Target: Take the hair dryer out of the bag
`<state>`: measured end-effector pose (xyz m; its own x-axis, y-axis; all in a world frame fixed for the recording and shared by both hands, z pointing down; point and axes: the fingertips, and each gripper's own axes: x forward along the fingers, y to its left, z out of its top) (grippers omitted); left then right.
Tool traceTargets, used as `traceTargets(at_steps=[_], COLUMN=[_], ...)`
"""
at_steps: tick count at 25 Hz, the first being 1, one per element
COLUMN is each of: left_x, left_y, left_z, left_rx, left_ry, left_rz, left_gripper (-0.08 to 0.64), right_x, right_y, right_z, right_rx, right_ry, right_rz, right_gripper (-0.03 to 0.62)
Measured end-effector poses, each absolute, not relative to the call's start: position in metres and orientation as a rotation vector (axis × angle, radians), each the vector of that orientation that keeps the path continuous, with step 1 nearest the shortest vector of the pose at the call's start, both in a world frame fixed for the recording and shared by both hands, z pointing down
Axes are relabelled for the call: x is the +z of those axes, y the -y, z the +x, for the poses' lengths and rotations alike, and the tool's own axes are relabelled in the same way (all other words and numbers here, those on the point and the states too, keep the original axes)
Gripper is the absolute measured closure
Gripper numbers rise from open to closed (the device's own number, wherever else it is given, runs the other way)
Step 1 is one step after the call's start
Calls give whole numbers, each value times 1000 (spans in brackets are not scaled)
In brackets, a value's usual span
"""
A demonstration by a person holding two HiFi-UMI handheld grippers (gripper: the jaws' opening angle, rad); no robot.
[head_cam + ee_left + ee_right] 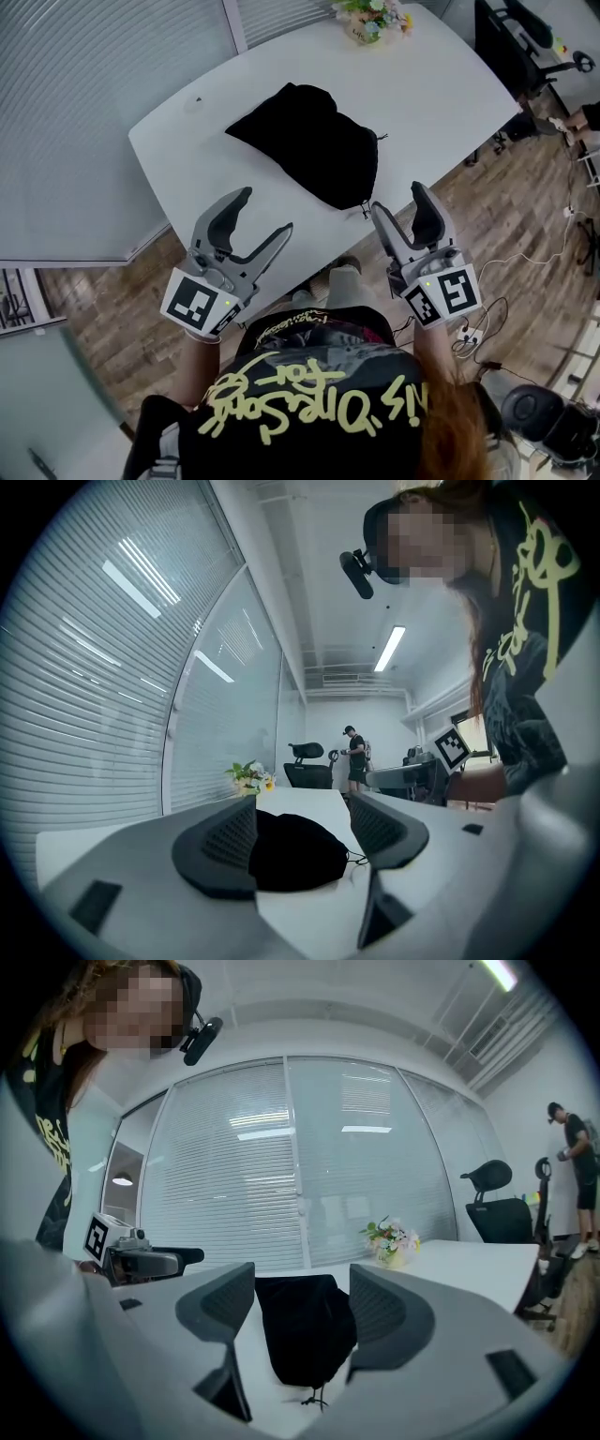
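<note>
I hold the left gripper and right gripper wide open and empty, either side of the bag's near end, ready to grab.

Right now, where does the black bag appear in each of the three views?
Head view: the black bag lies above centre, on the white table.
Left gripper view: the black bag is low centre, seen between the jaws.
Right gripper view: the black bag is low centre, seen between the jaws.
Shared landmark: the flowers beyond it.
</note>
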<state>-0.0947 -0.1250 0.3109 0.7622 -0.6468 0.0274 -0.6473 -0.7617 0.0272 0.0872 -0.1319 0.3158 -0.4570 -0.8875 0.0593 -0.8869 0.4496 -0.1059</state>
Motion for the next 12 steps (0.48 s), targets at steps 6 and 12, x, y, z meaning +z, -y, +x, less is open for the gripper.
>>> traceTargets(at_steps=[6,12], left_x=[314,323], left_y=[143,162], left_z=[-73,-39], left_rx=[67,120], left_ry=[1133,1167], left_rz=[2898,2860], left_gripper=[265,265], right_x=[320,322], right_y=[159,187], right_z=[108,131], right_rx=[-220,-221], right_ry=[-2698,-2757], right_rz=[-1586,-1524], right_gripper=[290,290])
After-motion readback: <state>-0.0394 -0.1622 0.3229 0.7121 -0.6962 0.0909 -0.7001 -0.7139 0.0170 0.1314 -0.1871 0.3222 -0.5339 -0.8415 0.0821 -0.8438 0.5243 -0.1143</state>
